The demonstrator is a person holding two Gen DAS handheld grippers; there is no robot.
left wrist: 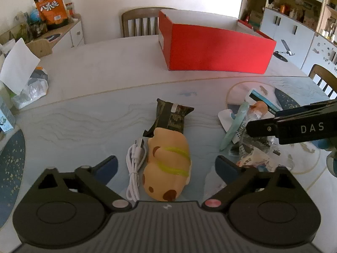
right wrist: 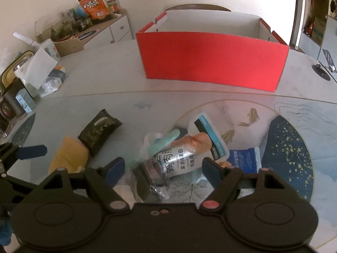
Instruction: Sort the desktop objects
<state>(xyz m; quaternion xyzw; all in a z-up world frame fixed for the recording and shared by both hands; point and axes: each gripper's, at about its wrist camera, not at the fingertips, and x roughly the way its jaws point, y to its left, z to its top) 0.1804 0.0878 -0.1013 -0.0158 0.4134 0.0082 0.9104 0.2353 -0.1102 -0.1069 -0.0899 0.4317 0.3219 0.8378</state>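
Observation:
In the left wrist view my left gripper (left wrist: 166,166) is open, its jaws on either side of a tan spotted plush toy (left wrist: 168,168) and a coiled white USB cable (left wrist: 134,166). A dark snack packet (left wrist: 170,116) lies just beyond the toy. A red open box (left wrist: 217,50) stands at the back of the table. In the right wrist view my right gripper (right wrist: 163,166) is open above a pile of packets (right wrist: 179,158), with a mint green piece (right wrist: 164,143) and a blue packet (right wrist: 242,160). The box (right wrist: 210,63) stands behind.
A paper sheet and plastic bag (left wrist: 23,78) lie at the table's left edge. Chairs (left wrist: 139,23) stand behind and at right. A side cabinet with an orange snack bag (left wrist: 52,6) is at back left. A black stand (left wrist: 282,54) sits right of the box.

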